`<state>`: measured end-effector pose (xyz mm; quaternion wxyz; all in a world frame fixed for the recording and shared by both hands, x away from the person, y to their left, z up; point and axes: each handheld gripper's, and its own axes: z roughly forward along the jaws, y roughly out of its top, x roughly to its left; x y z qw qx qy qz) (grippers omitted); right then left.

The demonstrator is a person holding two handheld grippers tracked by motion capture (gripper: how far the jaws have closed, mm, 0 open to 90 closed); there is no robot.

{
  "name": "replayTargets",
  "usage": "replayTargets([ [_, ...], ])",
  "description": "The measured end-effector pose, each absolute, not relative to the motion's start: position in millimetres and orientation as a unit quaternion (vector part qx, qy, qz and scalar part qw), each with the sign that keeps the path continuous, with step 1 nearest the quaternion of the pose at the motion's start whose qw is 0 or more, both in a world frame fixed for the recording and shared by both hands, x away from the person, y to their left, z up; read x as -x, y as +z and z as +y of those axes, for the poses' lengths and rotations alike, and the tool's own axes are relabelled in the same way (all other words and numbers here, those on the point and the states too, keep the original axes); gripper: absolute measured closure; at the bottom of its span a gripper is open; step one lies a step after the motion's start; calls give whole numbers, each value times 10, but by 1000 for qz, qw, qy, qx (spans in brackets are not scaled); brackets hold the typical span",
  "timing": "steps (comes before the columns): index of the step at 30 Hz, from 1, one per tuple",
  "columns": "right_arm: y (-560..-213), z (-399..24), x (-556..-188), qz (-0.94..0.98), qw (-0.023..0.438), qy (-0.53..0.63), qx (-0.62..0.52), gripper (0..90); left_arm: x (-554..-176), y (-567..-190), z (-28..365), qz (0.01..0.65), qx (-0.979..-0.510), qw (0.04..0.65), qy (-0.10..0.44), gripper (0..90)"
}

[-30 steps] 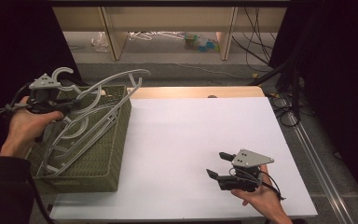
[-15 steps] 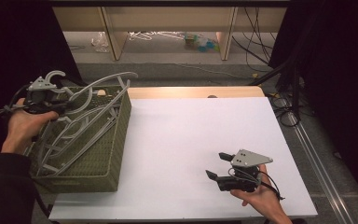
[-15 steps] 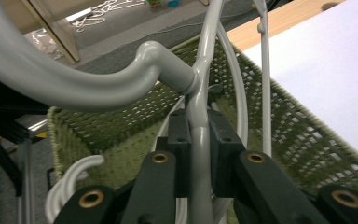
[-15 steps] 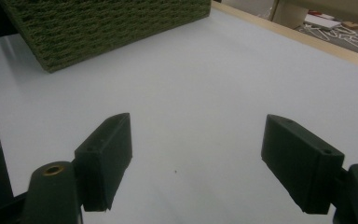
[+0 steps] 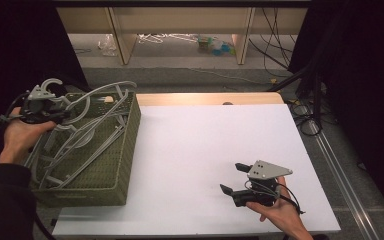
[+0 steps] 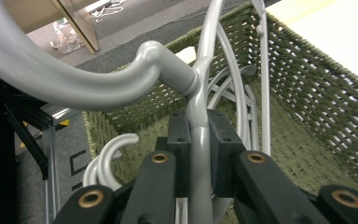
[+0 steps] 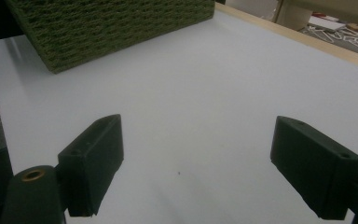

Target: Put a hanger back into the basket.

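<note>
The left gripper (image 5: 55,116) is clamped tight on the neck of a grey hanger (image 6: 196,140), just below its hook, with the hanger's body reaching ahead of the fingers into the green woven basket (image 5: 125,150). More hangers (image 5: 80,145) already lie in there, though how many is hard to count in the tangle. The right gripper (image 5: 234,178) rests low over the white table (image 5: 195,140), its jaws having just spread wide with nothing between them. The packing looks nearly done: this hanger is not yet let go.
</note>
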<state>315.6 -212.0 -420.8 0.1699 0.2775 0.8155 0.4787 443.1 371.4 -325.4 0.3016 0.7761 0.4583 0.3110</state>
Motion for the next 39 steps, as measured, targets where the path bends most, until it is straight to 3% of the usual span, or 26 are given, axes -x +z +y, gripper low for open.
replayTargets([
  [21, -4229, -2109, -3163, 820, 169, 475, -272, 192, -4370, -3473, 3857, 464, -788, 282, 290, 808],
  [35, -4233, -2107, -3162, 821, 166, 473, -274, 194, -4485, -3825, 3732, 454, -820, 237, 253, 802],
  [39, -4231, -2115, -3163, 821, 167, 473, -274, 194, -4472, -3906, 3754, 471, -809, 246, 251, 804],
])
